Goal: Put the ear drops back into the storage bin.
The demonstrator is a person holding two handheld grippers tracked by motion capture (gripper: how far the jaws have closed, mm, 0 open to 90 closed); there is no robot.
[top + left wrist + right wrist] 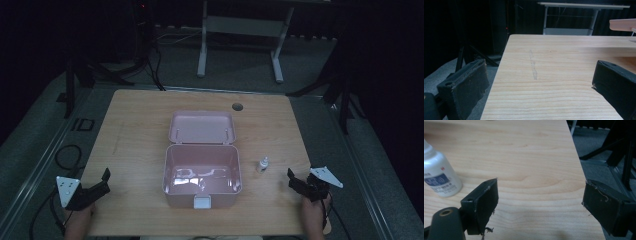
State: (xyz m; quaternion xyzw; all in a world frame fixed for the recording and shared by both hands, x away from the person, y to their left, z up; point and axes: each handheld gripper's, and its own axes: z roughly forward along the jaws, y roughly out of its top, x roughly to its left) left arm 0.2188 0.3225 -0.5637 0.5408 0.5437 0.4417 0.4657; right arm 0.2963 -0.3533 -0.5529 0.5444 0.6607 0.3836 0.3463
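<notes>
A pink plastic box (202, 176) stands open at the middle of the wooden table (135, 130), its lid (201, 127) laid back flat behind it; the box edge (622, 25) peeks in at the right of the left gripper view. A small white bottle (262, 164) stands upright just right of the box, and shows with a blue label (437, 176) in the right gripper view. My left gripper (100, 183) rests open at the table's front left corner. My right gripper (296, 181) is open at the front right edge, a short way from the bottle. Both hold nothing.
A round cable hole (237, 106) sits near the table's far edge. Behind the table stand a white desk frame (240, 40) and dark stand legs (80, 75). Cables (67, 155) lie on the grey floor at the left.
</notes>
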